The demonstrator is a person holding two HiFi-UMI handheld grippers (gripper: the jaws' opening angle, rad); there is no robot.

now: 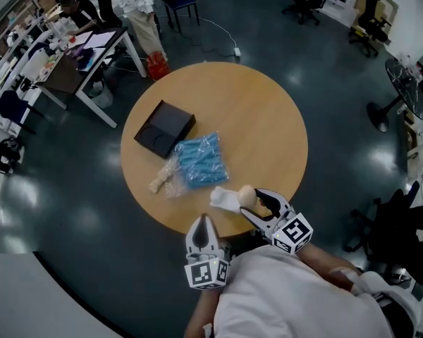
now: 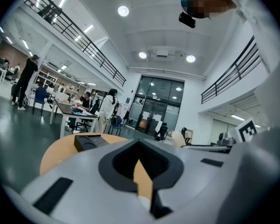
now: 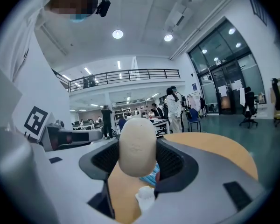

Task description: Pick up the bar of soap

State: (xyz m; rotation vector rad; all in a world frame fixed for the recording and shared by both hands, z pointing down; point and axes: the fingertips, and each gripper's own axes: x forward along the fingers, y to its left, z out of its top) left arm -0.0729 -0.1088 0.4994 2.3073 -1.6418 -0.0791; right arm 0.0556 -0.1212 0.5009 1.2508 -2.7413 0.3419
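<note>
A cream, oval bar of soap (image 3: 137, 146) stands clamped between the jaws of my right gripper (image 3: 138, 158). In the head view the soap (image 1: 247, 196) hangs just above the near edge of the round wooden table (image 1: 268, 118), held by the right gripper (image 1: 256, 204). A crumpled white wrapper (image 1: 223, 198) lies on the table beside it. My left gripper (image 1: 203, 232) hovers off the table's near edge, its jaws closed together with nothing between them (image 2: 142, 171).
On the table lie a black box (image 1: 164, 128), a blue packet in clear plastic (image 1: 200, 159) and a small clear bag with a pale item (image 1: 163, 178). Desks, office chairs and people stand on the dark floor to the far left.
</note>
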